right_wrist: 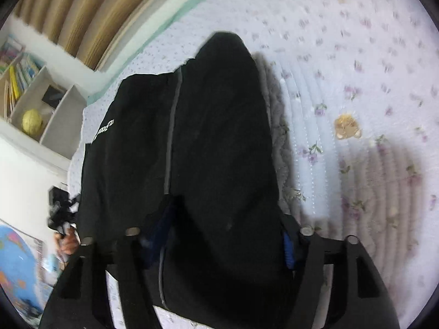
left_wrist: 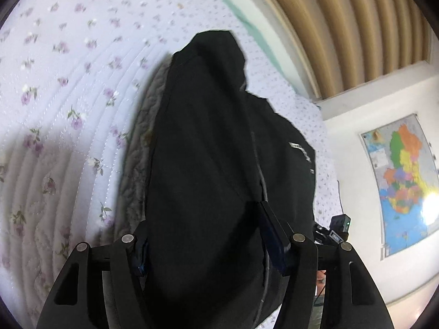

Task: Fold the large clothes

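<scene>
A large black garment (left_wrist: 208, 142) with a grey seam and small white lettering hangs above a floral quilted bed. My left gripper (left_wrist: 205, 246) is shut on a thick bunch of its cloth, which fills the gap between the blue-padded fingers. The same black garment (right_wrist: 208, 142) fills the right wrist view, and my right gripper (right_wrist: 222, 244) is shut on it in the same way. The other gripper shows small at the garment's edge in each view. The fingertips are hidden by cloth.
The pale floral quilt (left_wrist: 68, 96) covers the bed under the garment. A wooden slatted headboard (left_wrist: 343, 22) and a wall map (left_wrist: 403, 181) lie beyond. A white shelf with books and a yellow ball (right_wrist: 31, 122) stands beside the bed, and a small brown toy (right_wrist: 347, 130) lies on the quilt.
</scene>
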Demonstrator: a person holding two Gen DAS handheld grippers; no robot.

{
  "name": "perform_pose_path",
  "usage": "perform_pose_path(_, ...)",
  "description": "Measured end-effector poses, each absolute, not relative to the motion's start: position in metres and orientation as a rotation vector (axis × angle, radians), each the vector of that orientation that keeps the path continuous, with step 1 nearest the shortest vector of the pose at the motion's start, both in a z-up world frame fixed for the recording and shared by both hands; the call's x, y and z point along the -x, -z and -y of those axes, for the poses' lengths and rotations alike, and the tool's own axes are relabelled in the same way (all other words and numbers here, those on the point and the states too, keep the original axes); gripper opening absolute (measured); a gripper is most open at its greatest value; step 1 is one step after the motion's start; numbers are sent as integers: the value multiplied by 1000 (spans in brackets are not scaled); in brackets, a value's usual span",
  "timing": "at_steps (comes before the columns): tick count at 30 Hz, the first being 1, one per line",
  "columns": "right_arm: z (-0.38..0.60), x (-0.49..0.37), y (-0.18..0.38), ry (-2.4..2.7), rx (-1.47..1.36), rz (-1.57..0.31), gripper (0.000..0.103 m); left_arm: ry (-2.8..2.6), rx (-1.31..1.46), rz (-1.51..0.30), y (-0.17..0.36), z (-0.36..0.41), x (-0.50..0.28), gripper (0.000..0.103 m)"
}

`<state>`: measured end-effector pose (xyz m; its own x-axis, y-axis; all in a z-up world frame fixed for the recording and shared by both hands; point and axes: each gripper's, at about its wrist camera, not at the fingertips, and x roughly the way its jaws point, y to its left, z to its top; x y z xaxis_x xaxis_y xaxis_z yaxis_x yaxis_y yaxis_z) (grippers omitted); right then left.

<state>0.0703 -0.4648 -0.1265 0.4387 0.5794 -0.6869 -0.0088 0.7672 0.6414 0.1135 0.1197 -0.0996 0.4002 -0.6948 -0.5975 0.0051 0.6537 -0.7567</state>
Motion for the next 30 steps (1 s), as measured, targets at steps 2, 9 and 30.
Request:
perform_pose_path(2, 467, -81, 138, -434, -684, -1081, 81, 479, 783, -1132, 111, -116, -120, 71)
perform_pose_path(9, 452, -114, 153, -502, -761, -1083, 81, 397, 806, -1144, 117, -94, -133, 72)
perform_pose_path(30, 396, 55, -11, -558, -445, -809, 41, 688, 636, -747, -68, -70, 45, 39)
